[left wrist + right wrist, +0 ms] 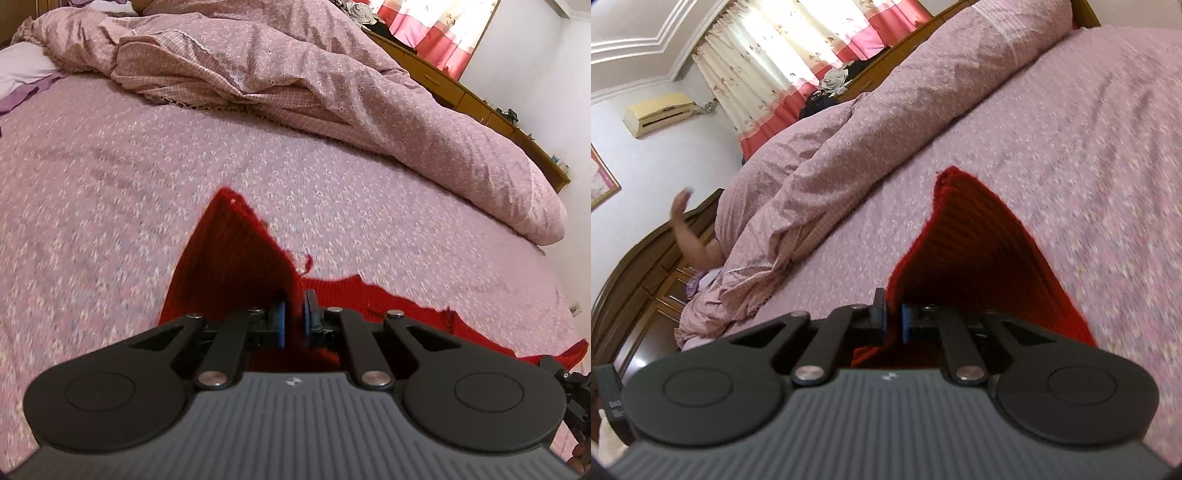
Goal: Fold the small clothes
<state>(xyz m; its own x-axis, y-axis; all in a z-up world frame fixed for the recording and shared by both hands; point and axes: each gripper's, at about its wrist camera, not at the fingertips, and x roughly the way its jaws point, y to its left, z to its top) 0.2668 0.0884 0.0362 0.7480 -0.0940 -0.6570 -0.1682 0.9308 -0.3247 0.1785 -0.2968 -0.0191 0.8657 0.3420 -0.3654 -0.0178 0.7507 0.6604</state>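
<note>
A red ribbed knit garment lies on the pink flowered bedsheet. My left gripper is shut on an edge of the red knit, with cloth pinched between its blue pads; more red knit trails to the right toward the frame's edge. In the right wrist view the same red garment rises in a pointed flap, and my right gripper is shut on its near edge. The cloth under both grippers' bodies is hidden.
A bunched pink duvet lies along the far side of the bed. A wooden cabinet and red-and-white curtains stand beyond it. A person's raised arm shows by the dark wooden headboard. The sheet spreads right of the garment.
</note>
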